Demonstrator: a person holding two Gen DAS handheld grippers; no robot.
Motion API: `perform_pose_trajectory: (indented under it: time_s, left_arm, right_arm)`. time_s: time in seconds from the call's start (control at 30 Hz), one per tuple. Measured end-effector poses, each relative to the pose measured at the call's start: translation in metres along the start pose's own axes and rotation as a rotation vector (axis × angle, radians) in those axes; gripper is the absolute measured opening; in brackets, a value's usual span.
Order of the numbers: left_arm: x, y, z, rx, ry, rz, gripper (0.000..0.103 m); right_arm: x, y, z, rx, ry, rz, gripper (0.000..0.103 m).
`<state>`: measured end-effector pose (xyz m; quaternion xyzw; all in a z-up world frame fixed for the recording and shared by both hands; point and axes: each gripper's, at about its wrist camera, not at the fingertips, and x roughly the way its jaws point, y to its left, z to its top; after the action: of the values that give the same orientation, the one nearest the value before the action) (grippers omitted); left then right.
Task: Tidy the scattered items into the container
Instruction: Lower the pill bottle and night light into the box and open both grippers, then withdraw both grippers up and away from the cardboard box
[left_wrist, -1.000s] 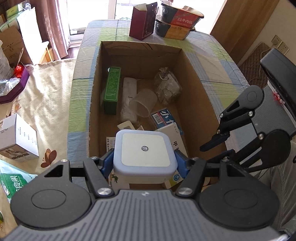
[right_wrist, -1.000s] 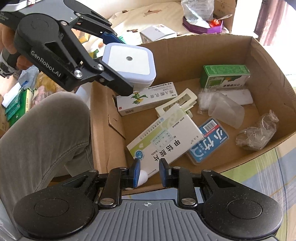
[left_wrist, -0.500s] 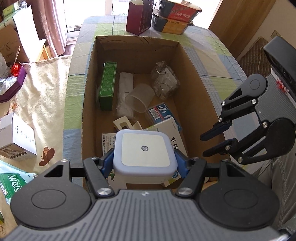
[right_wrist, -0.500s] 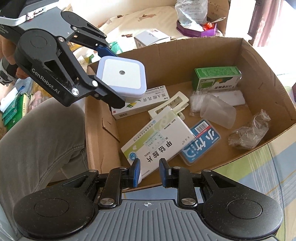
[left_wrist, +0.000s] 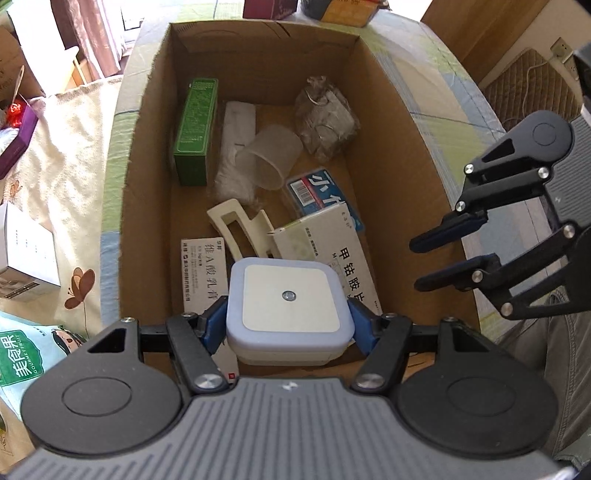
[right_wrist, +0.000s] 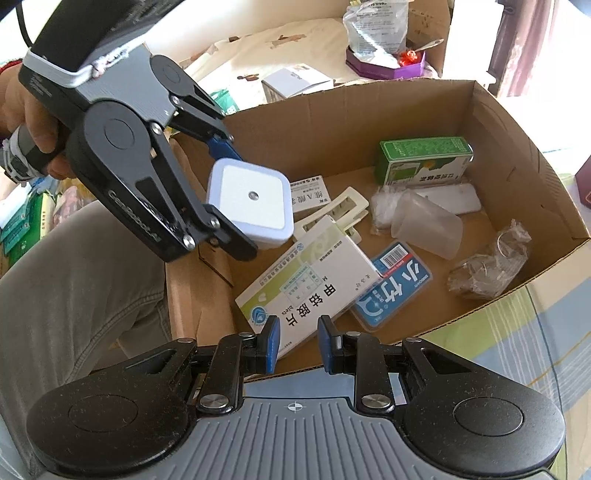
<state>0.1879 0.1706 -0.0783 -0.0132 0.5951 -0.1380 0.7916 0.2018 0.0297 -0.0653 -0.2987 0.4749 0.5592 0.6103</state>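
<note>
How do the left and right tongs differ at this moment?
The left tongs are shut on the square night light; the right tongs hold nothing, their pads apart. The left tongs hang inside the cardboard box, above the packets there; the right tongs sit at its near rim. Both have blue pads and black linkages.

Left gripper: blue pads clamped on square white night light, held above near end of cardboard box.
Box contents: green carton at left wall; translucent cup on side; crumpled clear bag; cream hair clip; white medicine box; blue card pack.
Right gripper: outside right wall, fingers apart, empty.
</note>
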Motion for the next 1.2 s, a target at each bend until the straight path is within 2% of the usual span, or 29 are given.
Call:
perform_pose_trajectory:
  time_s: [0.23, 0.3, 0.4, 0.43, 0.47, 0.5, 0.53, 0.67, 0.8, 1.03, 1.2]
  left_arm:
    - [0.012, -0.001, 0.0, -0.014, 0.051, -0.001, 0.063]
    - [0.013, 0.0, -0.002, -0.022, 0.054, 0.004, 0.068]
    - [0.012, 0.001, -0.003, -0.031, 0.057, 0.003, 0.071]
    - [0.011, 0.0, -0.003, -0.033, 0.057, 0.0, 0.072]
    - [0.01, 0.0, -0.004, -0.035, 0.057, -0.002, 0.073]
    - [0.009, 0.0, -0.004, -0.037, 0.058, -0.004, 0.075]
    - [0.008, -0.001, -0.004, -0.039, 0.058, -0.006, 0.076]
    - [0.001, -0.006, -0.007, -0.037, 0.045, 0.002, 0.084]
    - [-0.009, -0.01, -0.009, -0.037, 0.022, 0.018, 0.088]
    - [-0.023, -0.017, -0.014, -0.062, -0.011, 0.06, 0.089]
    - [-0.033, -0.023, -0.018, -0.088, -0.039, 0.091, 0.09]
  right_arm:
    - [-0.002, -0.003, -0.001, 0.015, -0.013, -0.004, 0.03]
    - [-0.003, -0.002, -0.001, 0.018, -0.019, -0.006, 0.03]
    - [-0.004, -0.001, -0.002, 0.019, -0.025, -0.01, 0.03]
    - [-0.005, -0.001, -0.002, 0.019, -0.029, -0.011, 0.035]
    - [-0.007, 0.0, -0.002, 0.018, -0.038, -0.011, 0.067]
    - [-0.01, 0.002, -0.003, 0.013, -0.061, -0.016, 0.087]
    - [-0.013, 0.004, -0.003, 0.006, -0.09, -0.024, 0.09]
    - [-0.018, 0.01, 0.0, 0.002, -0.102, -0.037, 0.09]
    - [-0.021, 0.016, -0.003, -0.002, -0.089, -0.09, 0.09]
    - [-0.032, 0.03, -0.01, 0.076, -0.058, -0.211, 0.09]
    - [-0.043, 0.038, -0.017, 0.152, -0.09, -0.248, 0.091]
